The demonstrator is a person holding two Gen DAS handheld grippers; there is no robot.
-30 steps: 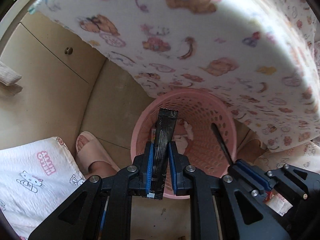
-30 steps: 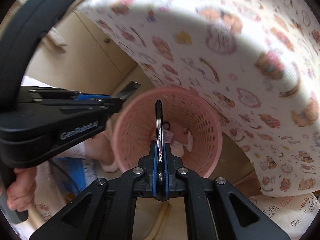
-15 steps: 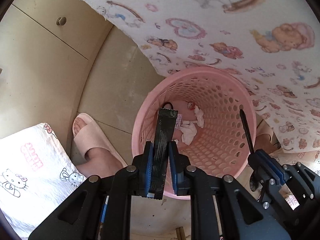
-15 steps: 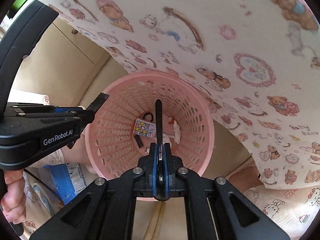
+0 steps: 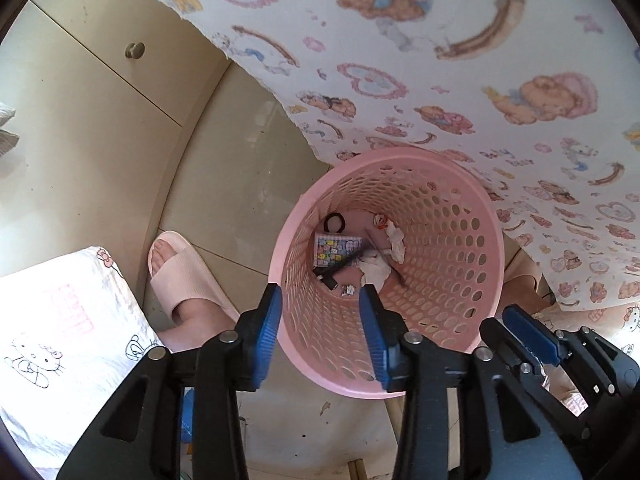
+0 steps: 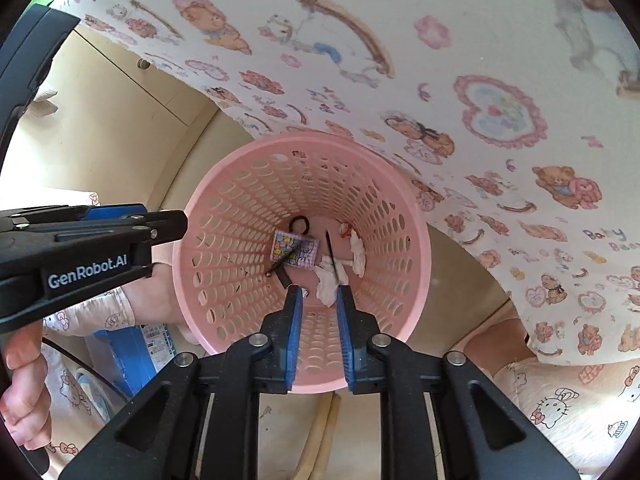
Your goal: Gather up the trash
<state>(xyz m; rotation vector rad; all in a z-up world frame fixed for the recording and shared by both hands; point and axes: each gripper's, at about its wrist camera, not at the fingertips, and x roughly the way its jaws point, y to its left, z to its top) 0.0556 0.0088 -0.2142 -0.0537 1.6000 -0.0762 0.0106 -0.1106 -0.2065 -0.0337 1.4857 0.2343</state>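
The left gripper (image 5: 320, 312) hung spread wide and empty above the near rim of the pink basket (image 5: 486, 264). The right gripper (image 6: 319, 300), parted and also empty, hung more squarely over its mouth. The trash (image 6: 296, 254) lay directly below on the basket floor, so nothing remained to release.

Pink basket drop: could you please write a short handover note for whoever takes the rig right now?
Left gripper: jaws open, empty, above the pink basket.
Right gripper: jaws open, empty, above the same basket.
In the basket: black wrapper strip across a printed card, thin dark stick, crumpled tissues, black ring.
Done: both pieces lie inside.
Left: look for further trash; none shows outside the basket in these views.
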